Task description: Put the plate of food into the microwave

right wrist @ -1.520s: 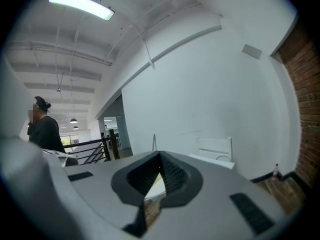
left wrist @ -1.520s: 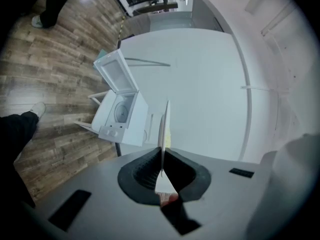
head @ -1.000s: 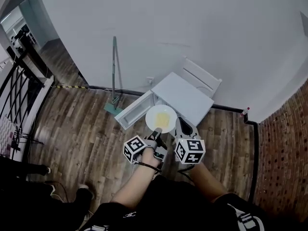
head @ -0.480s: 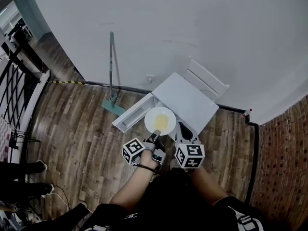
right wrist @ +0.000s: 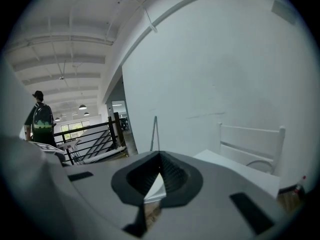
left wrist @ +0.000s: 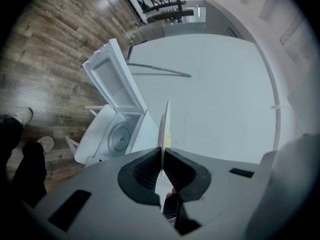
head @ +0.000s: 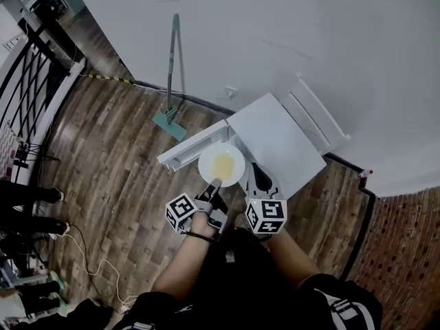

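A: Left gripper (head: 214,184), state?
B: Clamped on the near rim of the plate (head: 221,164) (yellow food on top). The plate sits at centre frame in the head view, overlapping the end of the open door (head: 192,146) of the white microwave (head: 278,139).
A: Right gripper (head: 260,177)?
B: Jaws together, empty, just right of the plate.

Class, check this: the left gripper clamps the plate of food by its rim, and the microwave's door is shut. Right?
Not quite: the microwave's door stands open, as the left gripper view shows, with the turntable visible inside. The rest holds: the left gripper clamps the plate of food by its rim.
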